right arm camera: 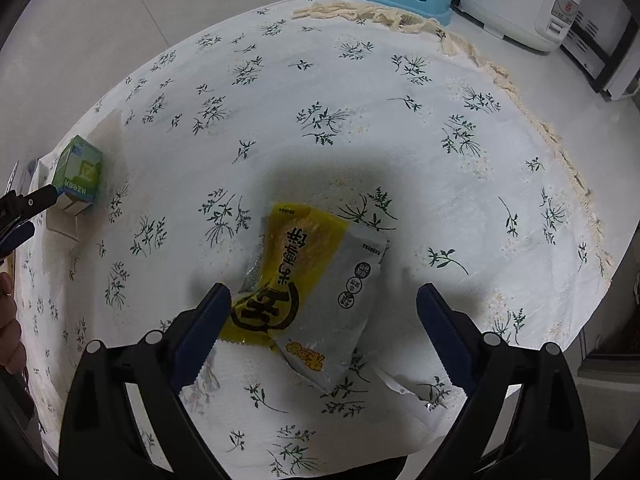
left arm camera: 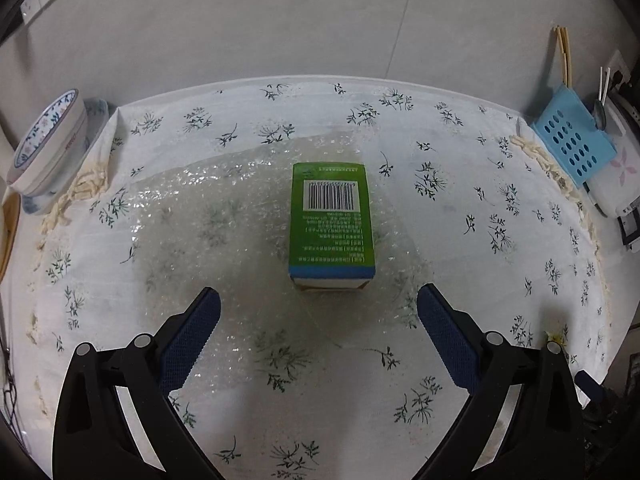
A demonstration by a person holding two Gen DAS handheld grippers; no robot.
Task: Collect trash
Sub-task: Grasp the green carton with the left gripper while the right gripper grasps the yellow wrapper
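green carton (left arm camera: 331,222) lies flat, long axis pointing away from left gripper (left arm camera: 318,308); yellow snack wrapper (right arm camera: 308,288) sits diagonal under right gripper (right arm camera: 324,306), both jaws spread wide

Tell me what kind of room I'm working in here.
Probably a home kitchen or dining corner: a rice cooker, stacked bowls and a blue utensil holder with chopsticks surround the cloth-covered table.

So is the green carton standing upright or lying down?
Lying down: the green carton rests on a long side, barcode panel facing up, on bubble wrap.
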